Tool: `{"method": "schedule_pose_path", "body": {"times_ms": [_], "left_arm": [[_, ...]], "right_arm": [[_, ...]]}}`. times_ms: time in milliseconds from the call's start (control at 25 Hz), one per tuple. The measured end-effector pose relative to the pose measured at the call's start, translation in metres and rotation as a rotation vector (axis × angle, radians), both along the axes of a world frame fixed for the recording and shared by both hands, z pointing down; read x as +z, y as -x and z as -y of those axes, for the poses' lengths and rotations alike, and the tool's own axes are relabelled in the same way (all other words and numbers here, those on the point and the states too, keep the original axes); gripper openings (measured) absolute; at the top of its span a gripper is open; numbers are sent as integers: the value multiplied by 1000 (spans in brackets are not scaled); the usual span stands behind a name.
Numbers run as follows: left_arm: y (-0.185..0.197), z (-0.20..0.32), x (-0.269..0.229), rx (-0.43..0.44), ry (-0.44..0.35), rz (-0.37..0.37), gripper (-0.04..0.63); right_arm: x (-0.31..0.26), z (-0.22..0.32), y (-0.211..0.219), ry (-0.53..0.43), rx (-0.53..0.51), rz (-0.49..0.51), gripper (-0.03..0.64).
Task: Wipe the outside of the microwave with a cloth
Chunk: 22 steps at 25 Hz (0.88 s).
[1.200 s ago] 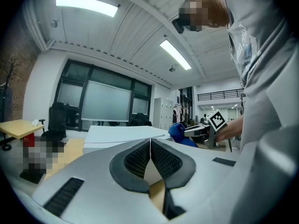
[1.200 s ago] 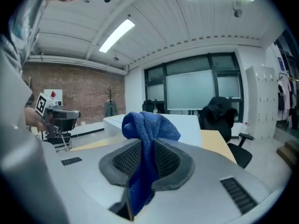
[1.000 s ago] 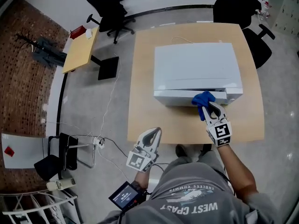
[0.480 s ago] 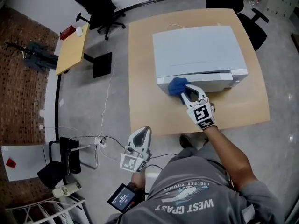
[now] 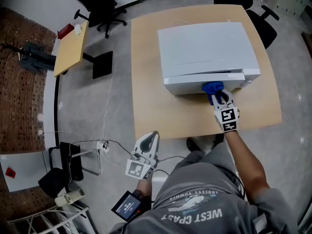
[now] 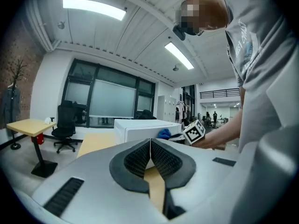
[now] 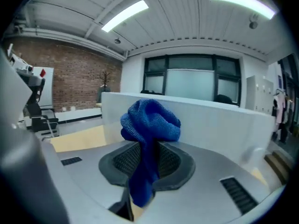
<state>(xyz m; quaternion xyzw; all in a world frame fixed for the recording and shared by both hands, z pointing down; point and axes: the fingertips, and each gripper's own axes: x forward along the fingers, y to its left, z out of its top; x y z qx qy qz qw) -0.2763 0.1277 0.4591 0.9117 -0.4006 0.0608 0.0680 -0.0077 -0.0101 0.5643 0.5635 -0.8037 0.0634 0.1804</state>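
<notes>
Right gripper [image 5: 218, 94] is clamping the blue cloth [image 5: 213, 87]. The cloth is a nubby, towel-like weave, bunching into a rounded wad above the black ribbed pads [image 7: 122, 160], and a tail is hanging down between them. The wad is pressing against the front face of the microwave [image 5: 204, 48], right of its middle. The microwave is a white, smooth-sided box with a flat top, sitting on a pale wooden table [image 5: 146, 82] with rounded corners.

Left gripper [image 5: 152, 135] is hanging off the table's near edge over the grey floor. Its jaws are closing flat on each other with nothing between them.

Around: a smaller wooden side table [image 5: 70, 45] and black office chairs [image 5: 100, 6] are standing well apart from the microwave, and a power strip [image 5: 103, 146] with thin cables is lying on the floor. In the head view, the right gripper's body is covering a strip of the microwave's front.
</notes>
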Motion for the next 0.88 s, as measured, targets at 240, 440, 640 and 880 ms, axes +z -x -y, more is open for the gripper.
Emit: {"method": "schedule_pose_path", "body": {"times_ms": [240, 440, 640, 880], "left_arm": [[12, -4, 6, -17, 29, 72, 23], [3, 0, 11, -9, 35, 91, 23], [-8, 10, 12, 10, 30, 68, 23], [-21, 25, 8, 42, 25, 36, 23]], "right_arm": [[54, 11, 154, 88, -229, 84, 83], [84, 23, 200, 113, -417, -17, 81], [133, 2, 97, 212, -370, -164, 81], [137, -12, -97, 334, 63, -133, 83]]}}
